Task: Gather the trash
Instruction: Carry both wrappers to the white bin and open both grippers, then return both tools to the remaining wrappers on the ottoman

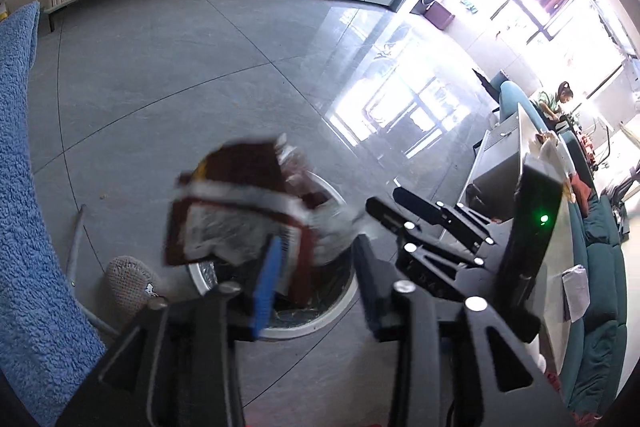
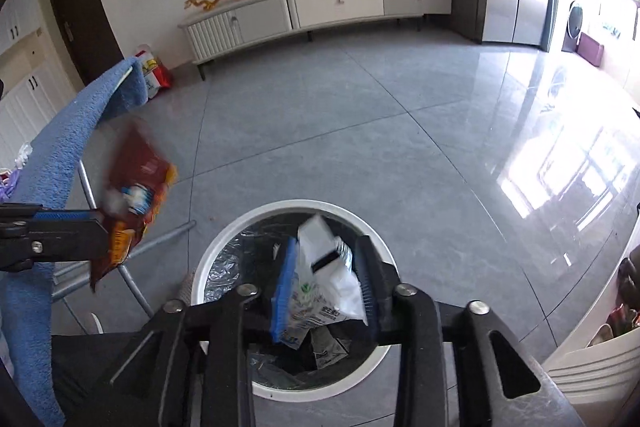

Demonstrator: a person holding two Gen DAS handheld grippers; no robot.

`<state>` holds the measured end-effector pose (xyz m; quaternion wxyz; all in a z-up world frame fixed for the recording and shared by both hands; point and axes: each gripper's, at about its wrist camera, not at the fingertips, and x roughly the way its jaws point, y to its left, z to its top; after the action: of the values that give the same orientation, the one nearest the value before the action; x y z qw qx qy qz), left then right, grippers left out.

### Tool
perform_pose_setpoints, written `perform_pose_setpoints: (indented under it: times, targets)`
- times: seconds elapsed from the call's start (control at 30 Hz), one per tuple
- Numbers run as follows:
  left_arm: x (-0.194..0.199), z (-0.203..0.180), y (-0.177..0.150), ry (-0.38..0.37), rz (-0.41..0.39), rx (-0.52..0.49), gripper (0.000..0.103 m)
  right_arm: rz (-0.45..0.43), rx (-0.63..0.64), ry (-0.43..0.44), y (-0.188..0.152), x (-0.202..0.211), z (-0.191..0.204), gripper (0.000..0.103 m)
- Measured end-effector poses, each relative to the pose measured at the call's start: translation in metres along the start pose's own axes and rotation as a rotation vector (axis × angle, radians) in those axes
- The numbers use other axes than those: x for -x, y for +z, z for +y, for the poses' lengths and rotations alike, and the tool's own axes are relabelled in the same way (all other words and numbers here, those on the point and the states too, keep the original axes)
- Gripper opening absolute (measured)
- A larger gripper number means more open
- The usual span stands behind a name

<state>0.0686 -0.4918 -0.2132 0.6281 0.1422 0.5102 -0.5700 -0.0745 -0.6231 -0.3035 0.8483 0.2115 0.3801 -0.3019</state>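
Observation:
A round trash bin with a white rim (image 2: 224, 239) and a plastic liner stands on the grey floor, right under both grippers. My right gripper (image 2: 328, 241) hangs over its mouth with a white printed packet (image 2: 332, 267) loose between its parted blue pads. Left of the bin is my left gripper (image 2: 100, 227), with a blurred red-brown snack wrapper (image 2: 136, 187) at its tip. In the left wrist view that wrapper (image 1: 236, 211) lies against the left pad only, over the bin rim (image 1: 320, 323). The left gripper (image 1: 318, 243) is open. The right gripper (image 1: 384, 201) shows at the right.
A blue towel (image 2: 60, 155) hangs on a metal rack (image 2: 132, 287) left of the bin. A grey slipper (image 1: 128, 283) lies beside the bin. A white low cabinet (image 2: 320, 11) lines the far wall. A table (image 1: 560, 267), a teal sofa and a seated person (image 1: 560, 99) are at the right.

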Motion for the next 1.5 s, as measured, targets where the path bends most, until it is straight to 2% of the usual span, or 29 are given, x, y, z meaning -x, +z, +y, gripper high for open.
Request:
perform_pose_setpoints:
  times: [0.13, 0.3, 0.47, 0.6, 0.7, 0.73, 0.83, 1.0, 1.27, 1.5]
  targets:
    - [0.007, 0.003, 0.002, -0.014, -0.021, 0.010, 0.043, 0.001, -0.011, -0.013, -0.002, 0.002, -0.001, 0.046]
    - [0.039, 0.004, 0.001, -0.025, -0.076, 0.013, 0.043, -0.028, -0.011, -0.023, 0.003, 0.023, 0.000, 0.046]
    - [0.093, 0.003, -0.006, -0.005, -0.165, -0.001, 0.043, -0.084, 0.014, -0.015, 0.011, 0.054, 0.016, 0.046]
    - [0.139, 0.005, -0.019, 0.043, -0.246, 0.001, 0.043, -0.135, 0.048, 0.011, 0.019, 0.085, 0.035, 0.047]
    - [0.180, 0.007, -0.036, 0.132, -0.329, -0.005, 0.045, -0.184, 0.078, 0.040, 0.026, 0.111, 0.052, 0.050]
    - [0.192, 0.008, -0.042, 0.175, -0.353, -0.004, 0.051, -0.197, 0.086, 0.047, 0.029, 0.117, 0.057, 0.051]
    - [0.236, 0.017, -0.068, 0.305, -0.445, 0.025, 0.062, -0.257, 0.122, 0.084, 0.037, 0.149, 0.081, 0.056]
    - [0.298, 0.044, -0.112, 0.520, -0.548, 0.123, 0.064, -0.317, 0.201, 0.149, 0.042, 0.184, 0.124, 0.063]
    - [0.380, 0.074, -0.192, 0.836, -0.670, 0.263, 0.069, -0.367, 0.345, 0.286, 0.032, 0.223, 0.209, 0.065]
    - [0.424, 0.086, -0.256, 0.984, -0.742, 0.359, 0.069, -0.374, 0.443, 0.375, 0.022, 0.241, 0.266, 0.066]
